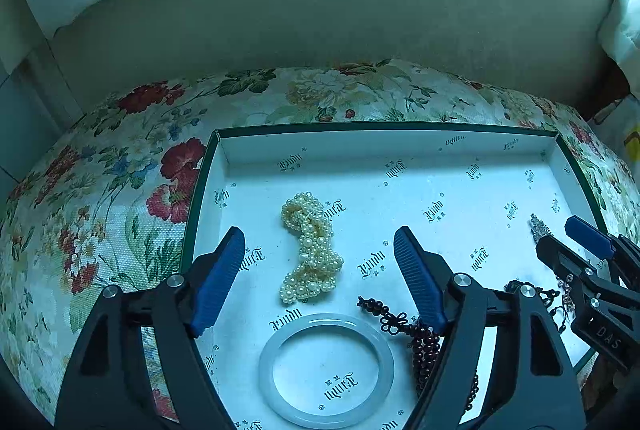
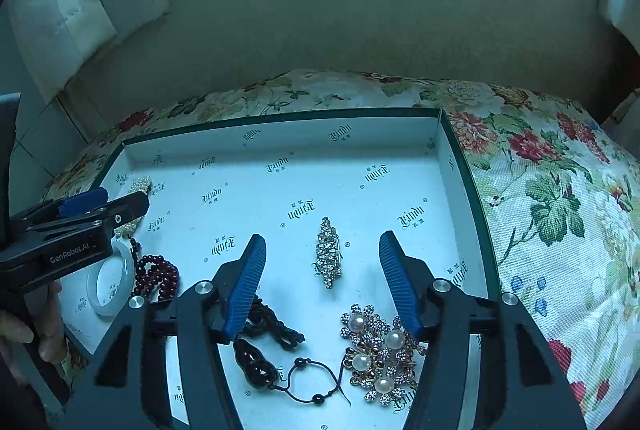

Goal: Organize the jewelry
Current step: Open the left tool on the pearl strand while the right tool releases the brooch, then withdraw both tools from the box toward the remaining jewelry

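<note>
Both tongs stand open and empty over the box point(image 2: 460, 149): the brooch point(image 2: 328, 254) lies free between the right gripper's point(image 2: 322, 250) jaws, long axis running toward the box's far wall, the pearls point(image 1: 310, 250) likewise under the left gripper point(image 1: 320, 246).

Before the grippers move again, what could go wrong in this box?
1. The dark bead string lies against the left gripper finger; lifting may drag it.
2. The black cord lies loose beside the pearl brooch and could tangle.
3. Both open grippers stand close together, so they may bump.
</note>
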`<state>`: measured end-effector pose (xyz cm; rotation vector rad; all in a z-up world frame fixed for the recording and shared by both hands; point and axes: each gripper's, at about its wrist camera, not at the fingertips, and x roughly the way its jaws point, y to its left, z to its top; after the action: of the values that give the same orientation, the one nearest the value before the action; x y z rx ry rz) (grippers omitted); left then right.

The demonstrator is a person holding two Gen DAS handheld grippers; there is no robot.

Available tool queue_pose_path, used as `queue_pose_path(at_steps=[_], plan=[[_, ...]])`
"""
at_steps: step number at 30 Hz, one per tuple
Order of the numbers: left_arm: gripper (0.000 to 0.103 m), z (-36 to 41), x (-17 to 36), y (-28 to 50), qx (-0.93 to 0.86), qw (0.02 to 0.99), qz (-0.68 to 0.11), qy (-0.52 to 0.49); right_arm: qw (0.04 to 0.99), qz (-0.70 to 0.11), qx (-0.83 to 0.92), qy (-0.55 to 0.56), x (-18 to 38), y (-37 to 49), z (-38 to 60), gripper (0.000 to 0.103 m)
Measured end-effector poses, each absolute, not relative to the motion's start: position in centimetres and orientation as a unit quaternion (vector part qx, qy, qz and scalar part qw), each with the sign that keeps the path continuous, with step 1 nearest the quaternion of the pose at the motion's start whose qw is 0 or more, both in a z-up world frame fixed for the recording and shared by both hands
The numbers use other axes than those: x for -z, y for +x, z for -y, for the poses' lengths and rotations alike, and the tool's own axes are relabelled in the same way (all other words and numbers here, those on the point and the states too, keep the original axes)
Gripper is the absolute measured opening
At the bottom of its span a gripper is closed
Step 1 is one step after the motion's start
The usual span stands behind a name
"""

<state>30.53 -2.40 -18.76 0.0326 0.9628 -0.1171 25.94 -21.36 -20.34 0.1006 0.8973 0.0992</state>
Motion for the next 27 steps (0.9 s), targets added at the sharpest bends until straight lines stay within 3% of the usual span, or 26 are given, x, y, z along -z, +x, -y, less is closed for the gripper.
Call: queue_pose_path(at_steps=[5, 27], plan=[[0.083, 2.5, 18.6, 30.4, 0.054, 0.886, -0.461, 0.017, 0.899, -0.432, -0.045, 0.05, 20.2, 25.8, 21.5, 0.061], [0.083, 1.0, 14.6, 22.5, 0.048, 0.889, -0.456, -0.006, 0.908, -0.415, -0.047, 0.048, 15.0, 18.6, 22.7, 0.062]])
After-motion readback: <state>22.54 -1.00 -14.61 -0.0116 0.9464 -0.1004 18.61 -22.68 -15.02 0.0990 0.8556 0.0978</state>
